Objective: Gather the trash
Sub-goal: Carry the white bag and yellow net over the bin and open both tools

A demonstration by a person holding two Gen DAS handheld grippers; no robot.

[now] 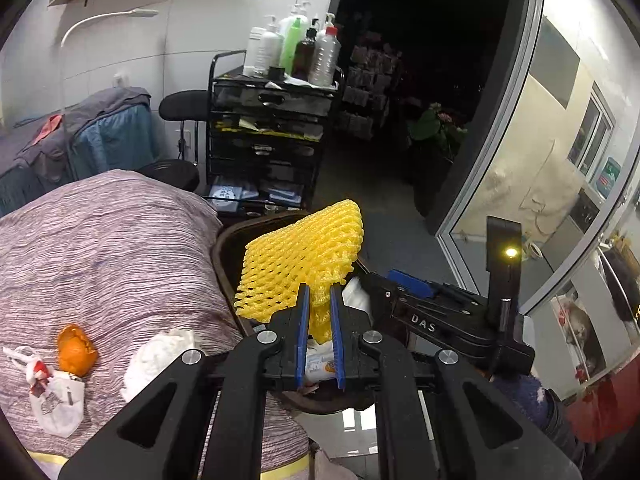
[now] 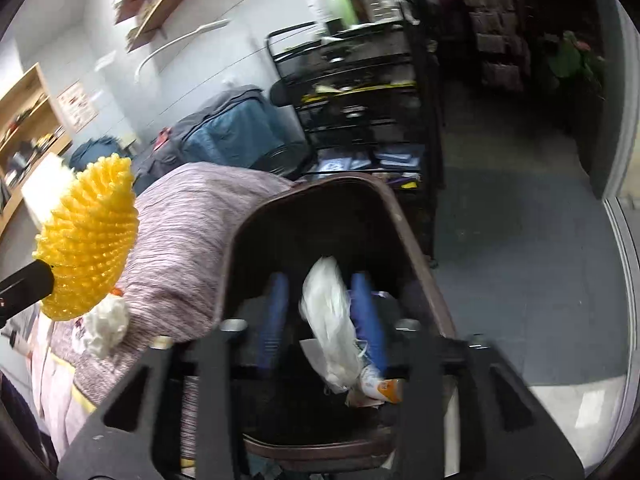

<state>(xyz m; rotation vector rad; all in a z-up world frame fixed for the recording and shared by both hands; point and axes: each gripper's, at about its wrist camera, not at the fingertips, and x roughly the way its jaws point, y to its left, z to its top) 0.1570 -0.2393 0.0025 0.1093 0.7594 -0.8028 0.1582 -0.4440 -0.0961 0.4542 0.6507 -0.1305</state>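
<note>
My left gripper point(image 1: 319, 294) is shut on a yellow foam fruit net point(image 1: 300, 262) and holds it over the near rim of a brown trash bin point(image 1: 224, 252). The net also shows in the right wrist view point(image 2: 90, 244), at the left. My right gripper point(image 2: 320, 280) is open above the bin point(image 2: 416, 240). A white crumpled plastic wrapper point(image 2: 330, 320) hangs loose between its blue pads, over trash in the bin. On the striped purple cover point(image 1: 120, 248) lie an orange peel point(image 1: 76, 350), a white tissue wad point(image 1: 160, 356) and a small white plastic bag point(image 1: 56, 396).
A black drawer cart point(image 1: 272, 136) topped with bottles stands behind the bin. A blue-grey suitcase point(image 1: 108, 136) stands by the wall. A glass door point(image 1: 540, 152) stands open at the right, with grey floor point(image 2: 520, 260) beside the bin.
</note>
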